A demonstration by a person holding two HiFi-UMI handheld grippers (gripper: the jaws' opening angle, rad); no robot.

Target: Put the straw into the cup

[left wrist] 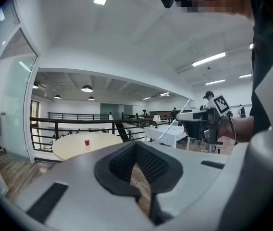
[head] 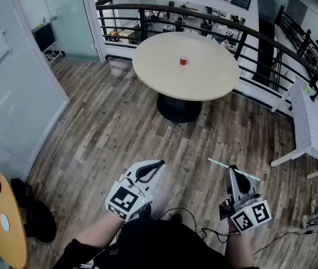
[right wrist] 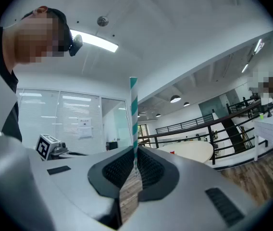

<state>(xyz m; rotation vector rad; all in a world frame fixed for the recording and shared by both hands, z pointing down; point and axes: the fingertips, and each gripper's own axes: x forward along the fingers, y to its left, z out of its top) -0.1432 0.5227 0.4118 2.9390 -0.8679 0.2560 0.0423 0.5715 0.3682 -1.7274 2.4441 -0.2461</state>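
A small red cup [head: 183, 60] stands upright on the round beige table [head: 164, 77], far ahead across the wooden floor. It also shows small in the left gripper view as the cup [left wrist: 87, 142] and in the right gripper view as the cup [right wrist: 171, 152]. My right gripper [head: 233, 172] is shut on a teal-and-white striped straw [head: 218, 163], which lies crosswise in its tips. In the right gripper view the straw [right wrist: 133, 114] rises from between the pressed pads of the gripper [right wrist: 134, 154]. My left gripper [head: 157, 166] hangs beside it, shut and holding nothing [left wrist: 137, 146].
A black railing [head: 260, 35] curves behind the round table. A white rectangular table [head: 316, 122] stands at the right, a small wooden table [head: 2, 217] at the lower left. Glass walls [head: 13, 83] line the left side. Cables [head: 282, 235] trail on the floor by my feet.
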